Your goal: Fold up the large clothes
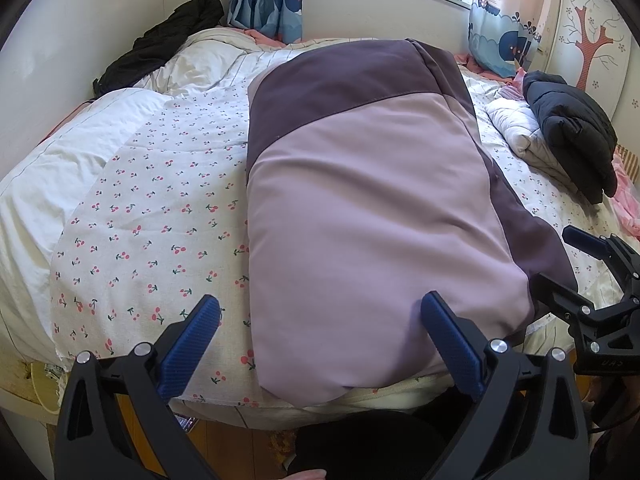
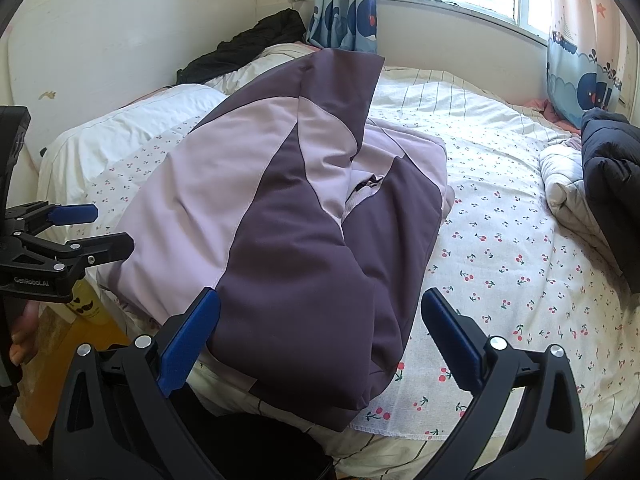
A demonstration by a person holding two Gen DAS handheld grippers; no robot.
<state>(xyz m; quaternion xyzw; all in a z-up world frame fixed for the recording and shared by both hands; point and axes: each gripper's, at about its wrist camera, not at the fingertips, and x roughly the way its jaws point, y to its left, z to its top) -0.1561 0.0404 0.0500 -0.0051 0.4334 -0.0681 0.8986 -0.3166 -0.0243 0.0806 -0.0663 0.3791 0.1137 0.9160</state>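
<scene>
A purple two-tone jacket [image 1: 360,208] lies folded lengthwise on the bed [image 1: 152,208], its near end at the mattress edge. The left gripper [image 1: 320,320] hangs over that end, jaws spread wide and empty; the right gripper [image 2: 320,316] hangs likewise spread above the jacket's dark sleeve [image 2: 304,264]. A dark coat [image 1: 572,140] and white quilt [image 1: 516,128] sit at the bed's right side.

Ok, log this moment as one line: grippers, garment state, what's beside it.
left gripper: open, empty | right gripper: open, empty | purple jacket: folded lengthwise on bed | black coat: right side
</scene>
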